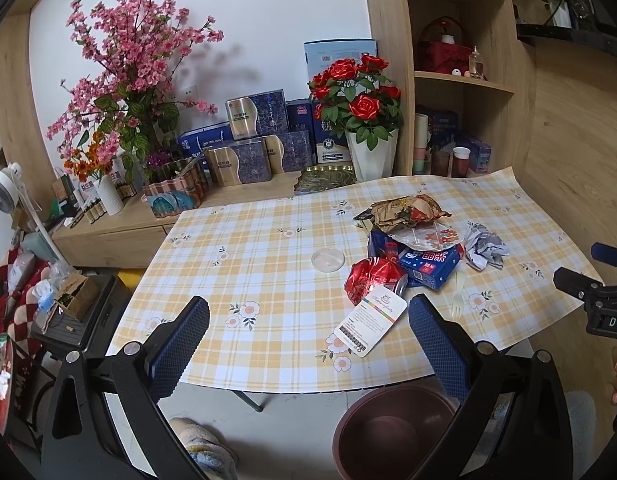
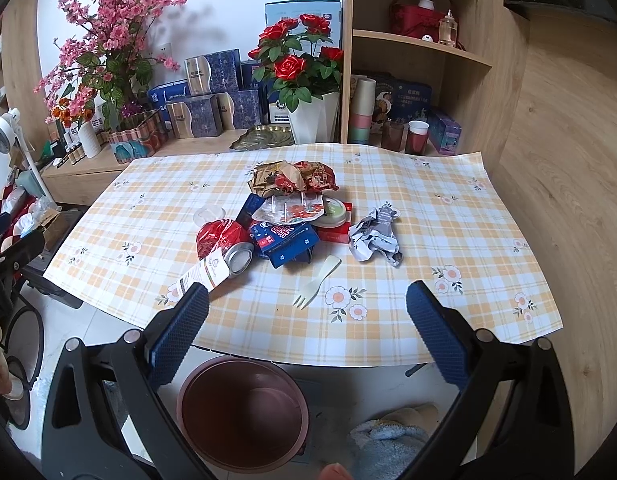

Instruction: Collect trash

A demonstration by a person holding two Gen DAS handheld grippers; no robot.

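A pile of trash lies on the plaid tablecloth point(image 1: 248, 248) point(image 2: 448, 232): a crushed red can point(image 1: 370, 276) point(image 2: 218, 236), a white paper tag point(image 1: 370, 320) point(image 2: 202, 274), a blue carton point(image 1: 428, 262) point(image 2: 288, 240), a brown snack wrapper point(image 1: 404, 208) point(image 2: 292, 178), crumpled paper point(image 1: 484, 246) point(image 2: 374, 236), a plastic fork point(image 1: 457, 294) point(image 2: 318, 280) and a clear lid point(image 1: 328, 260). A brown bin point(image 1: 392, 432) point(image 2: 244, 412) stands on the floor by the table's near edge. My left gripper point(image 1: 308, 344) and right gripper point(image 2: 308, 332) are open and empty, above that edge.
A sideboard behind the table holds pink blossoms point(image 1: 136, 60), red roses in a white pot point(image 1: 360, 92) point(image 2: 300, 64) and blue boxes point(image 1: 264, 152). A wooden shelf unit point(image 2: 420, 52) stands at the back right. A fan point(image 1: 4, 192) and clutter stand at the left.
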